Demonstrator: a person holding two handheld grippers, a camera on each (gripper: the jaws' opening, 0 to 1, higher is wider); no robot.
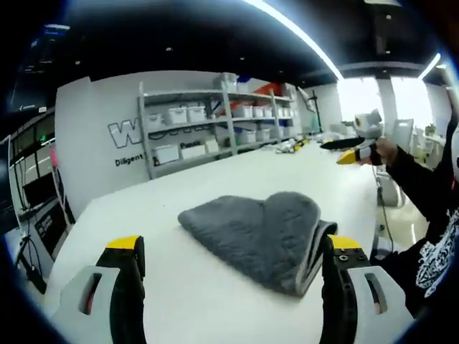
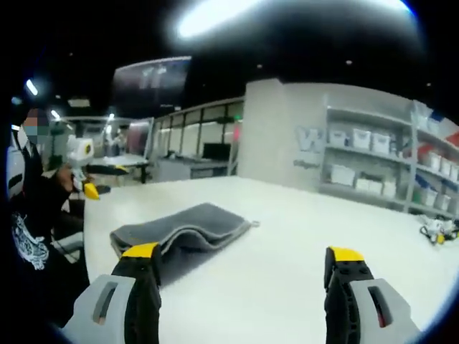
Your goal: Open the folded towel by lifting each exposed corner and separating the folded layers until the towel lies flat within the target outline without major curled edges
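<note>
A grey folded towel point(image 1: 262, 233) lies on the white table point(image 1: 215, 186), its thick folded edge toward the right jaw of my left gripper point(image 1: 234, 261). That gripper is open and held low just in front of the towel, touching nothing. In the right gripper view the same towel point(image 2: 183, 229) lies flat ahead and to the left, its layers slightly parted at the near edge. My right gripper point(image 2: 244, 276) is open above the table, with the left jaw near the towel's front corner. The right gripper point(image 1: 355, 147) also appears far right in the left gripper view, in a hand.
Metal shelves point(image 1: 215, 125) with white bins stand along the wall behind the table. Small objects point(image 2: 437, 231) lie at the table's far right. A person in dark clothes point(image 2: 29, 229) stands at the table edge. The other gripper point(image 2: 82, 172) shows at left.
</note>
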